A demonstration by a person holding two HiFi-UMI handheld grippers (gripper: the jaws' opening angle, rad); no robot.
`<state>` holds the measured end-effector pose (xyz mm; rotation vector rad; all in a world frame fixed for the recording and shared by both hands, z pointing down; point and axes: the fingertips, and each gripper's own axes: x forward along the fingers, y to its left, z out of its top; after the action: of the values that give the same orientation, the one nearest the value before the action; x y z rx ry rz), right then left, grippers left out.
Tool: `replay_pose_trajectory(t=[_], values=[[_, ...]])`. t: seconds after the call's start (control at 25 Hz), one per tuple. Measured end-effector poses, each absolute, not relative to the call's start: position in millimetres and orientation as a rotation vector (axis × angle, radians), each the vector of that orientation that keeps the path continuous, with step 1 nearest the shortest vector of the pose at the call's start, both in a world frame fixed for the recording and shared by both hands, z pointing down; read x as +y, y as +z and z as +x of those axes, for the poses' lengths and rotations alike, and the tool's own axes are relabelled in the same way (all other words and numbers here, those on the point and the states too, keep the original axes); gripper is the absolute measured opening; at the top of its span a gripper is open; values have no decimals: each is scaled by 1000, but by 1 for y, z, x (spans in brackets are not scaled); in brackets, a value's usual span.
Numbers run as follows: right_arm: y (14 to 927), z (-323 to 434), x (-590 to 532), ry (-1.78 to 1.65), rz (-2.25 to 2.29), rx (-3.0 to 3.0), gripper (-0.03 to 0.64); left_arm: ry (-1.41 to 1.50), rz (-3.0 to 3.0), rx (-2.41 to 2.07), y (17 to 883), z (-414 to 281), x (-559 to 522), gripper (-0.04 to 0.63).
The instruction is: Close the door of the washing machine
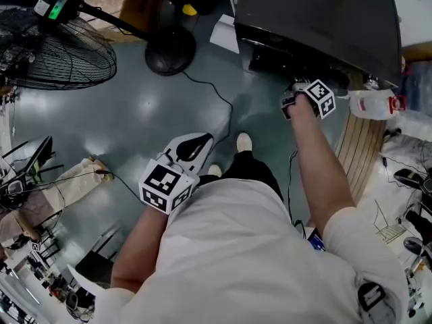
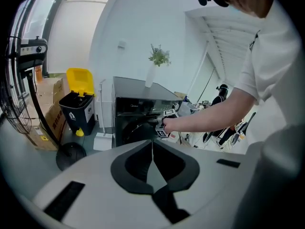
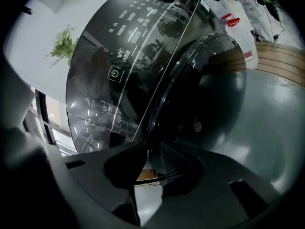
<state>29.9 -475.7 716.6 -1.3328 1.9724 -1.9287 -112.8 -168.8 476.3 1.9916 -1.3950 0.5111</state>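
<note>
- Right tongs (image 3: 153, 152) stand part-way apart and grip the rim of the door (image 3: 202, 75), which hangs ajar at the washer (image 1: 317, 25) front.
- Left tongs (image 2: 152, 145) are together, empty and held well back.
- Likely risks: slipping off the glossy rim, or a weak push leaving the door unlatched.
- The print on the panel (image 3: 128, 37) is too small to read.

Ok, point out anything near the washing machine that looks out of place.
The washing machine door stands ajar, its rim swung off the front and caught between the right tongs. Beside the machine, a white jug seems to lie on its side. Nothing spilled shows.
</note>
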Motion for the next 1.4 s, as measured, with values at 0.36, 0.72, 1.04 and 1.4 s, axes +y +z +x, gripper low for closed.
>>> replay_pose_trajectory(t=[0.36, 0.72, 1.04, 1.4], values=[[716, 29, -476, -1919, -1335, 2018, 104, 498, 2018, -1381, 474, -108, -165, 20], [704, 43, -444, -1908, -1331, 2085, 115, 482, 2064, -1389, 460, -115, -143, 20], [674, 58, -399, -1835, -1328, 2150, 99, 435, 2146, -1353, 449, -110, -114, 20], [612, 50, -311, -1733, -1230, 2356, 71, 394, 2231, -1285, 433, -99, -60, 20]])
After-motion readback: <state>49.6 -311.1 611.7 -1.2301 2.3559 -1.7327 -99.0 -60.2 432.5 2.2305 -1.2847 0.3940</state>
